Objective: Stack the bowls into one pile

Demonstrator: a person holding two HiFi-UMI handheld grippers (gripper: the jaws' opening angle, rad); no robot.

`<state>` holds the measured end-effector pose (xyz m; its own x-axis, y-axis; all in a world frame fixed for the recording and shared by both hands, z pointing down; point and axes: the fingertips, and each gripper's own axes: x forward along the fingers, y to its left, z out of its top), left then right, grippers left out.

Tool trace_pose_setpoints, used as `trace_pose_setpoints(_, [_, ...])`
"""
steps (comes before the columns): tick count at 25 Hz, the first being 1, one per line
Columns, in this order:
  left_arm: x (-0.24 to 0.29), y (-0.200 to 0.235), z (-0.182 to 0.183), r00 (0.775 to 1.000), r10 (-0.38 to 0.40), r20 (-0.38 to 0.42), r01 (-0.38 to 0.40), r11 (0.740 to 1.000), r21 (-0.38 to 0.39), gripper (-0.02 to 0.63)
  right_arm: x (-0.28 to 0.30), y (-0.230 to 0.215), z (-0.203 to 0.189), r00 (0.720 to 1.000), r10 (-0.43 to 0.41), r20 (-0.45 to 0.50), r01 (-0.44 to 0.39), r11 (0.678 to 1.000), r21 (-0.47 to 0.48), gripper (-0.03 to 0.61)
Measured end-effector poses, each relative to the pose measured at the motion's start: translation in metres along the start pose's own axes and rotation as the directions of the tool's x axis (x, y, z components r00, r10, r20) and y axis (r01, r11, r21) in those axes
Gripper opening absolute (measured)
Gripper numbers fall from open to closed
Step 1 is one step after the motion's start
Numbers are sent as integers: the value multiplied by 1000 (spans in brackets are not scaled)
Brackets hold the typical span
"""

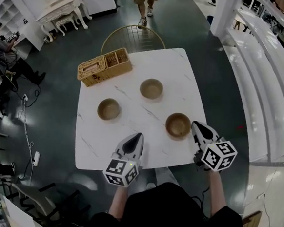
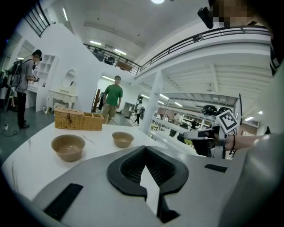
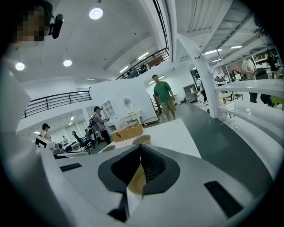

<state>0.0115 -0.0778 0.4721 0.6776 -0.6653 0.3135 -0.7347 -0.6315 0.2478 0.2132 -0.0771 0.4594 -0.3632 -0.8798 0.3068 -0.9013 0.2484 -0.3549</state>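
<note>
Three tan bowls, all empty, stood apart on the white marble table [image 1: 174, 71]; none was stacked.

- The nearest bowl [image 1: 178, 125] sat just left of the tip of the right tongs [image 1: 196, 124], in the space between the two tongs. Contact could not be judged.
- The second bowl [image 1: 108, 109] lay ahead and to the left of the left tongs [image 1: 138, 135], well clear of them. In the left gripper view it was the closer of the two bowls showing.
- The third bowl [image 1: 151, 89] was farthest out, ahead of the gap between both tongs.

The left tongs were clenched, with their tips meeting and nothing between them. The right tongs were likewise clenched and empty.

A wicker basket [image 1: 104, 66] sat at the far left corner of the table, beyond all the bowls and farthest from both tongs. One half had its lid closed and the other half was open compartments; what they held could not be made out.
</note>
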Motion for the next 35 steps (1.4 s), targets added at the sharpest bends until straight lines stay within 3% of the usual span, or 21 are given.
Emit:
trace_pose_setpoints(9, [38, 8, -14, 998, -9, -65, 5, 998, -55, 14, 40, -34, -14, 992, -36, -124, 29, 998, -60, 18])
trace_pose_setpoints(10, [41, 9, -16, 997, -11, -72, 6, 998, -64, 14, 43, -37, -18, 989, -49, -138, 42, 997, -58, 30])
trace_pose_setpoints(12, [45, 11, -19, 996, -17, -85, 10, 997, -79, 14, 49, -44, -27, 983, -68, -173, 62, 997, -40, 112])
trace_pose_setpoints(17, [53, 15, -28, 991, -44, -126, 31, 994, -105, 14, 63, -56, -52, 967, -75, -242, 80, 997, 10, 130])
trace_pose_setpoints(25, [64, 20, -42, 982, -82, -173, 57, 988, -141, 14, 79, -67, -77, 943, -74, -325, 122, 984, 130, 126])
trace_pose_setpoints(31, [69, 25, -43, 980, -89, -179, 61, 986, -154, 14, 88, -65, -89, 920, -62, -387, 117, 986, 121, 45])
trace_pose_setpoints(35, [69, 29, -44, 980, -84, -181, 55, 986, -159, 14, 89, -62, -88, 921, -45, -388, 103, 986, 131, 34])
